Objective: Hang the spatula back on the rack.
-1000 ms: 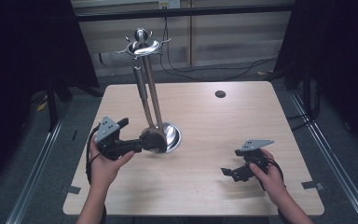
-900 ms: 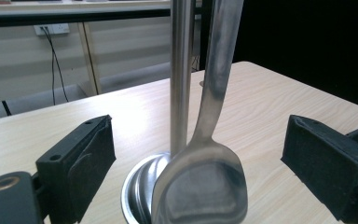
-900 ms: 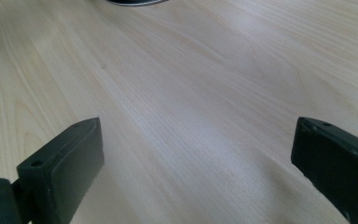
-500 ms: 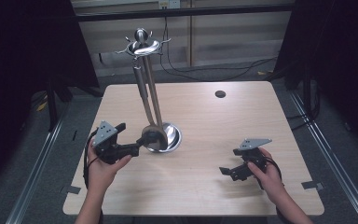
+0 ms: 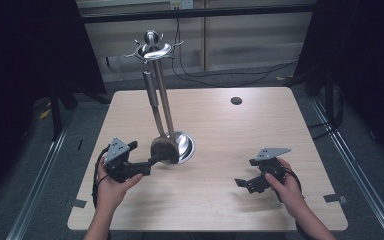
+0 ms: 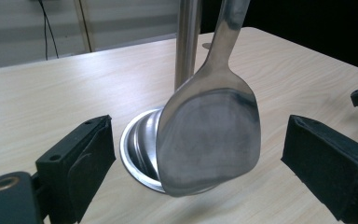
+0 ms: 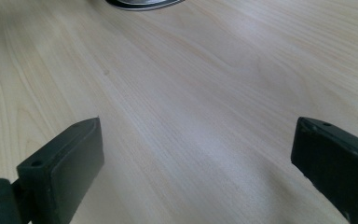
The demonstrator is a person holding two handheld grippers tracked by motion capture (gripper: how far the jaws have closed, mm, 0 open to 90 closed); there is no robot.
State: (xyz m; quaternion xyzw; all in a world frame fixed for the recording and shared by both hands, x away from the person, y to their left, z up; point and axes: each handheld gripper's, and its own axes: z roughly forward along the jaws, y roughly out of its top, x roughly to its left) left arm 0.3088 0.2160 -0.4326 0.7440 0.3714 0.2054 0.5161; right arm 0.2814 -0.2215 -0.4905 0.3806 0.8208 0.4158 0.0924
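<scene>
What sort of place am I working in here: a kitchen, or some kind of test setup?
Likely a lab recording station, not a kitchen: a bare light wooden table ringed by black curtains, loose cables on the floor, and one steel utensil stand.

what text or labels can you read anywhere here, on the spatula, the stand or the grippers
None can be read.
Spatula: plain brushed metal, no marking.
Stand and its round base: no lettering.
Left gripper and right gripper: no label visible.
Table: bare wood grain.
</scene>
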